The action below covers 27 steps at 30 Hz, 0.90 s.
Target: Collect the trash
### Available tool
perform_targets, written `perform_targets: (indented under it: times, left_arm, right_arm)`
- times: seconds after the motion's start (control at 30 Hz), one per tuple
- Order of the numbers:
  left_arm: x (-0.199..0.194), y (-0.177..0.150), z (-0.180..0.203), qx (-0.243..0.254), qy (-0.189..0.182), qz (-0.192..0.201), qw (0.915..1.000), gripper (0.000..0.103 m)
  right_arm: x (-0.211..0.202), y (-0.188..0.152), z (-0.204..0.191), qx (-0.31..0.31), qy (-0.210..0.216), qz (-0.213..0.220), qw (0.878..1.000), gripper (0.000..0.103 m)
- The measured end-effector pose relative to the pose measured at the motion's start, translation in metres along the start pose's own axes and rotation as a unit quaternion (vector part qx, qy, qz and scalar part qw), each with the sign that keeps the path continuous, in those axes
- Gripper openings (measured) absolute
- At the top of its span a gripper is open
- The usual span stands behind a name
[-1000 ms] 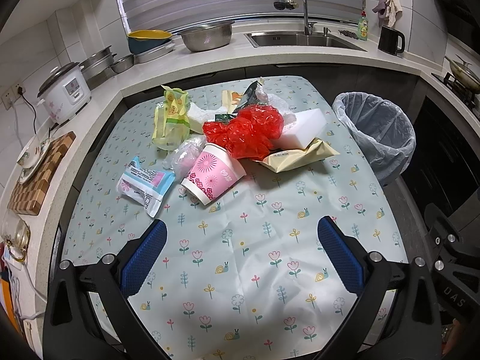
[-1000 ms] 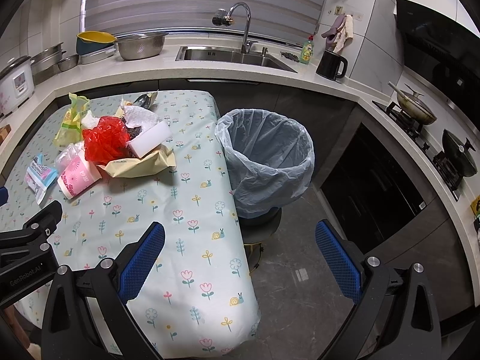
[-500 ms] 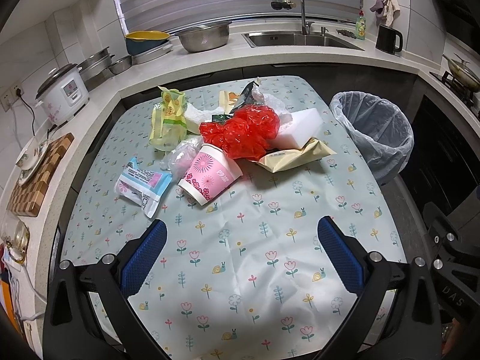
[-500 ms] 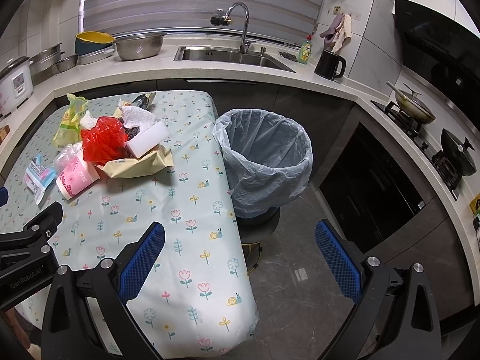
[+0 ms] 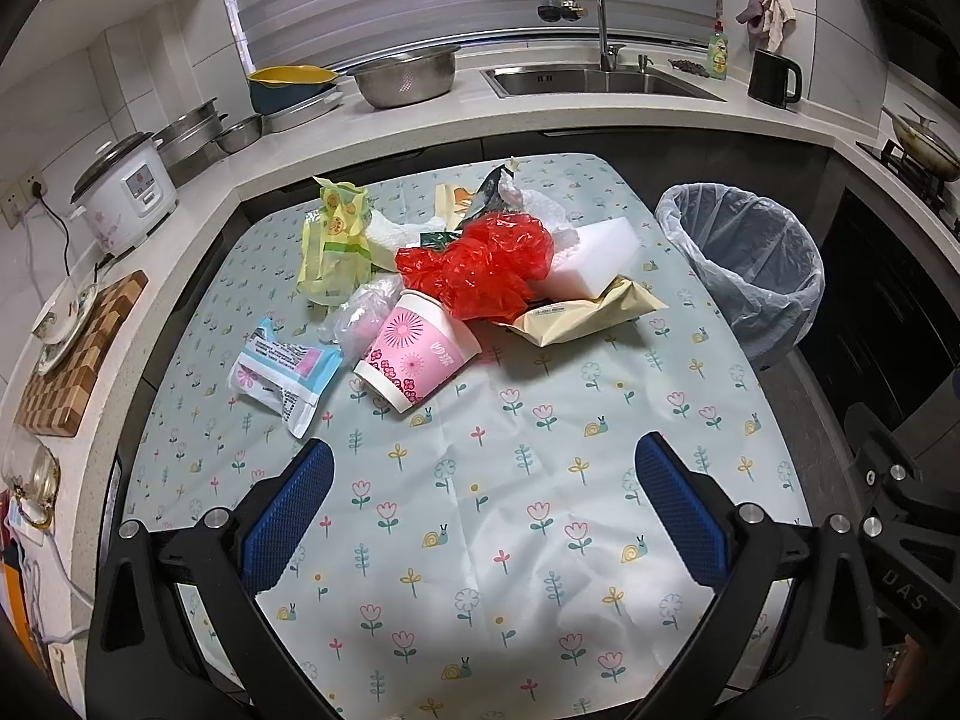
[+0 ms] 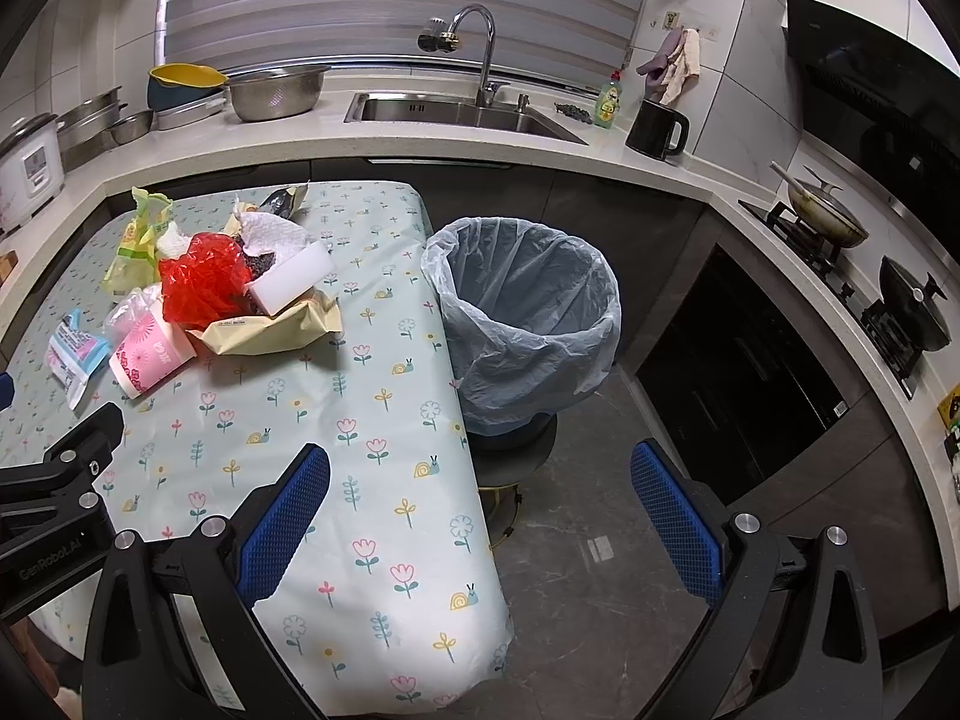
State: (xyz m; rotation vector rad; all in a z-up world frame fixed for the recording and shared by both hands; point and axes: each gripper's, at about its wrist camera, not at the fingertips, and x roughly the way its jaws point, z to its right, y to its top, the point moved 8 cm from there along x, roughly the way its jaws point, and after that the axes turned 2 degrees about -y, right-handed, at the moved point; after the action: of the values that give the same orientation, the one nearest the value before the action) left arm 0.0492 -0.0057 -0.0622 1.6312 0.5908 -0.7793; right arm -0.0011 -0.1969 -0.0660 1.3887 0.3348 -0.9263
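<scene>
A heap of trash sits toward the far side of a table (image 5: 480,540) covered in a pale flower-and-snail print cloth, in a kitchen with a sink and counter behind. At the front of the heap a pink paper cup (image 5: 414,357) lies on its side, its open end toward the heap, just beside a blue-and-white wrapper (image 5: 282,372) at the left. Above the cup sits a crumpled red plastic bag (image 5: 486,267), with a white foam block (image 5: 591,255) touching its right side and resting on a tan paper envelope (image 5: 585,315); a yellow-green snack bag (image 5: 336,240) stands at the left rear. A bin lined with a pale plastic bag (image 6: 528,312) stands on the floor just beside the table's right edge — well apart from the heap. The left gripper (image 5: 480,510) hangs above bare cloth near the cup, jaws wide apart and holding nothing. The right gripper (image 6: 480,516) hangs over the table's right edge, near the bin, likewise spread wide and empty.
</scene>
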Motion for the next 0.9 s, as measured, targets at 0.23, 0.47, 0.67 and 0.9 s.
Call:
perform_targets:
  times: [0.23, 0.47, 0.67, 0.9]
  left_arm:
    - [-0.0008, 0.0010, 0.0031, 0.002, -0.002, 0.002, 1.0000, 0.096]
    - [-0.0021, 0.0022, 0.0062, 0.002, -0.004, 0.003, 1.0000, 0.096]
    - [-0.0030, 0.0028, 0.0046, 0.000, -0.008, 0.002, 1.0000, 0.096]
    - [-0.0006, 0.0023, -0.0009, -0.007, -0.011, 0.000, 0.9999, 0.096]
  right_arm:
    - [0.0000, 0.0001, 0.0004, 0.001, -0.001, 0.000, 1.000, 0.096]
    - [-0.0004, 0.0003, -0.0005, 0.001, 0.000, 0.000, 1.000, 0.096]
    - [0.0007, -0.0004, 0.0015, -0.002, 0.000, -0.001, 1.000, 0.096]
    - [0.0007, -0.0003, 0.0030, -0.006, -0.001, -0.002, 1.000, 0.096]
